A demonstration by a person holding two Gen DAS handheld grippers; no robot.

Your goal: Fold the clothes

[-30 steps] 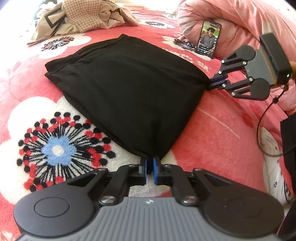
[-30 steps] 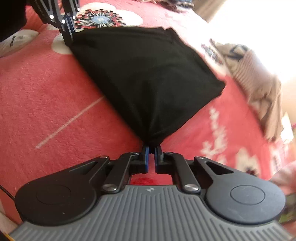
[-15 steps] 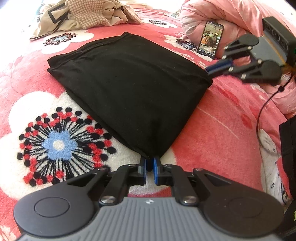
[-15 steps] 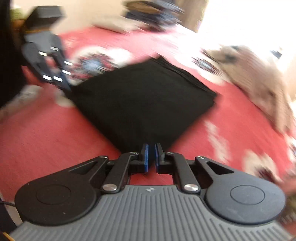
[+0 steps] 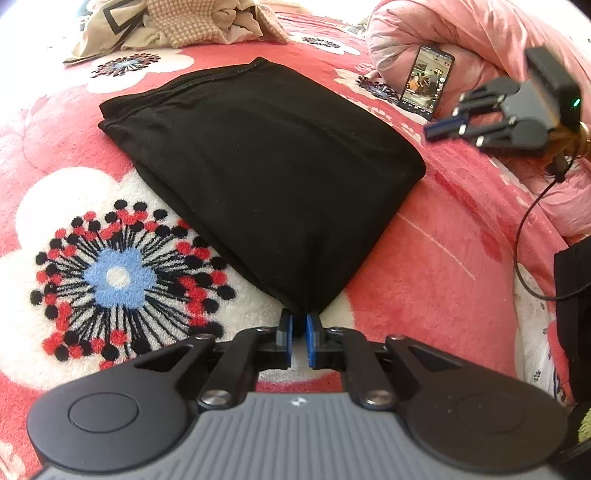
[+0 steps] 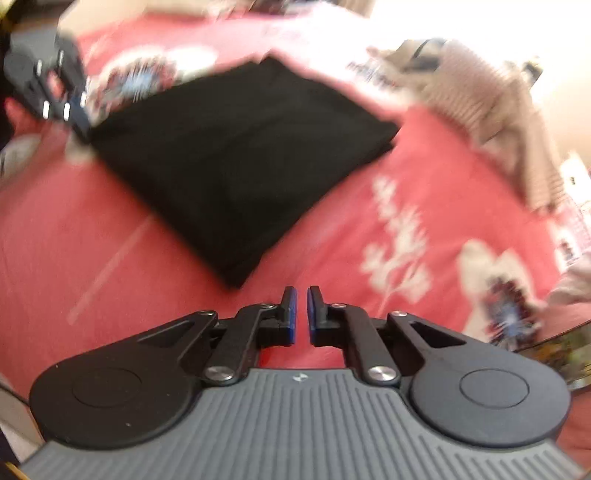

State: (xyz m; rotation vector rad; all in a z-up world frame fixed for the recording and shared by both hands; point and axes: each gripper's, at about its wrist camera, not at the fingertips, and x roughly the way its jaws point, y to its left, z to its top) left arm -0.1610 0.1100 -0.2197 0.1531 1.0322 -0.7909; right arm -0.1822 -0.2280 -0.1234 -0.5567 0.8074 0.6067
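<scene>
A folded black garment lies flat on the red flowered bedspread. My left gripper is shut on its near corner, and the cloth bunches between the blue pads. In the blurred right wrist view the same garment lies ahead and to the left, its near corner free on the bed. My right gripper is shut with nothing between its fingers, a short way back from that corner. From the left wrist view the right gripper hovers above the bed beyond the garment's right corner, apart from it.
A heap of beige and checked clothes lies at the far edge of the bed. A phone with a lit screen leans on a rolled pink quilt at the right. A black cable hangs from the right gripper.
My right gripper has come off the garment's corner and moved up and back from it, rolling as it went. The corner now lies flat. My left gripper keeps its hold and has not moved.
</scene>
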